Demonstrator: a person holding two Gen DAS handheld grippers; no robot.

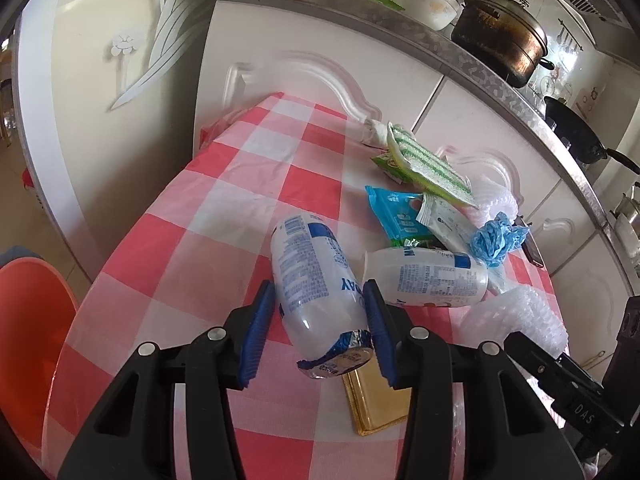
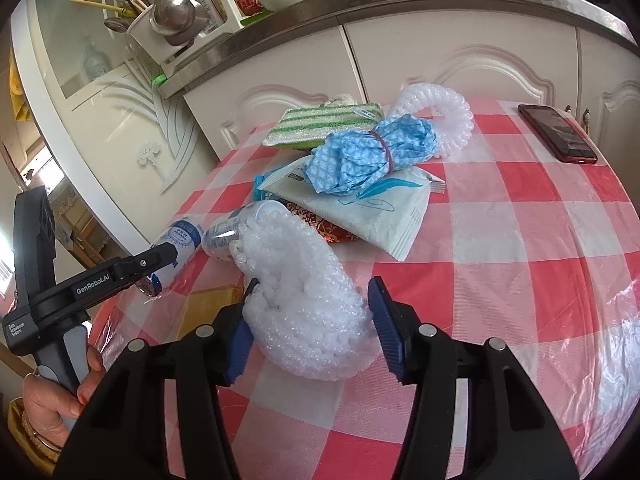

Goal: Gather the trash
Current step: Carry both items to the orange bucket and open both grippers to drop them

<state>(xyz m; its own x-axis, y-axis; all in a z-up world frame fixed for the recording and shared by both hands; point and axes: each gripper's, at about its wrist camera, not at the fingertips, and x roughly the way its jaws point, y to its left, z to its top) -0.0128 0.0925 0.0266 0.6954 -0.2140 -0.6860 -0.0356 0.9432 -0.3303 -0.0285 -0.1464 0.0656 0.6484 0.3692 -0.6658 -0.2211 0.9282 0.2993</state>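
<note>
**Bottle gripped on the left, foam net waiting on the right**

At far left an orange bin (image 1: 32,344) stood beside the tabletop (image 1: 248,152). The left gripper (image 1: 320,332) had its jaws clamped on a white bottle (image 1: 312,276), seemingly raised at the near edge; a level carry leftward would suit. The right gripper (image 2: 312,320) straddled the foam net (image 2: 304,304), jaws wide, needing a gentle squeeze.
</note>
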